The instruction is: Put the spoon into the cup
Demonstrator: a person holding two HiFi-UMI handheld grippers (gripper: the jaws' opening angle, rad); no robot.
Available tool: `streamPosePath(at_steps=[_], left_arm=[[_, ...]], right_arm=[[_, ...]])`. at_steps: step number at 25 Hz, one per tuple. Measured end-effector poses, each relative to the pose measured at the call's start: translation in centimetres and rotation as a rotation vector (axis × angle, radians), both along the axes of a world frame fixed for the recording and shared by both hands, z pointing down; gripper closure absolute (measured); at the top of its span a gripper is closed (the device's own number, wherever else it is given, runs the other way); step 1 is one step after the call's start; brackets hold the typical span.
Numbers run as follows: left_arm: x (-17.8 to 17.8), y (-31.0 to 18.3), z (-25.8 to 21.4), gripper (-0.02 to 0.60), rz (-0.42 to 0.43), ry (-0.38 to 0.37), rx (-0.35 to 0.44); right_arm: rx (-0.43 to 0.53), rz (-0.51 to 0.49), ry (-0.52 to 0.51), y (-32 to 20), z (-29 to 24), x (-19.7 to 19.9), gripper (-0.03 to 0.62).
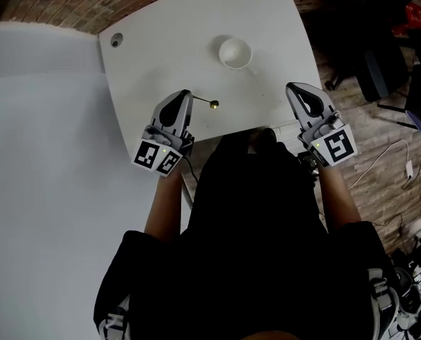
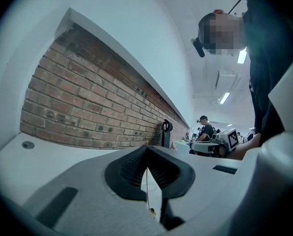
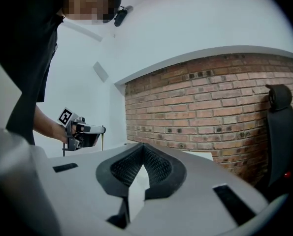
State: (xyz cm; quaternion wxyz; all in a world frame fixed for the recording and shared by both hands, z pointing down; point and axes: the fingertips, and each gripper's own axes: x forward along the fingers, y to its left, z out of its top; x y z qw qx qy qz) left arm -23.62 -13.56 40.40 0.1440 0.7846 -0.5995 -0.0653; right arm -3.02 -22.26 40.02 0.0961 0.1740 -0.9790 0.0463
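A white cup (image 1: 235, 53) stands empty on the white table (image 1: 160, 55), toward its far side. My left gripper (image 1: 187, 93) is over the table's near edge, shut on the thin handle of a small spoon (image 1: 211, 104) whose golden bowl sticks out to the right. In the left gripper view the spoon (image 2: 147, 193) shows as a thin line pinched between the closed pads. My right gripper (image 1: 293, 88) hovers at the table's near right corner, shut with nothing in it. From the right gripper view (image 3: 144, 147) I see the left gripper (image 3: 82, 133) across from it.
A round cable hole (image 1: 116, 40) sits at the table's far left corner. A dark office chair (image 1: 380, 69) and a white cable (image 1: 401, 163) are on the wooden floor to the right. A brick wall (image 2: 97, 102) runs behind the table.
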Motion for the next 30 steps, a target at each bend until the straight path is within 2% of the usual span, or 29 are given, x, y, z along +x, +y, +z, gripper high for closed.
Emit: streamPosePath(at_steps=[7, 11, 19, 23, 27, 30], left_arm=[[-1.7, -1.9, 0.8, 0.565, 0.132, 0.052, 0.014], [-2.0, -3.0, 1.1, 0.565, 0.172, 0.057, 0.016], [-2.2, -5.6, -0.6, 0.565, 0.189, 0.09, 0.079], [-2.1, -7.4, -1.0, 0.565, 0.209, 0.058, 0.083], [-2.1, -9.4, -1.6, 0.566, 0.192, 0.092, 0.108], [-2.2, -11.0, -1.7, 0.566, 0.188, 0.071, 0.115]], right_arm=[[0.082, 0.115, 0.059, -1.8, -0.7, -1.1, 0.588], [0.112, 0.167, 0.029, -3.6, -1.8, -0.9, 0.588], [0.092, 0.171, 0.022, -4.6, -0.4, -1.9, 0.588], [0.096, 0.165, 0.014, -5.4, -0.1, -2.5, 0.588], [0.08, 0.147, 0.019, -5.9, 0.4, -2.5, 0.588], [0.074, 0.143, 0.022, -6.3, 0.7, -2.4, 0.588]])
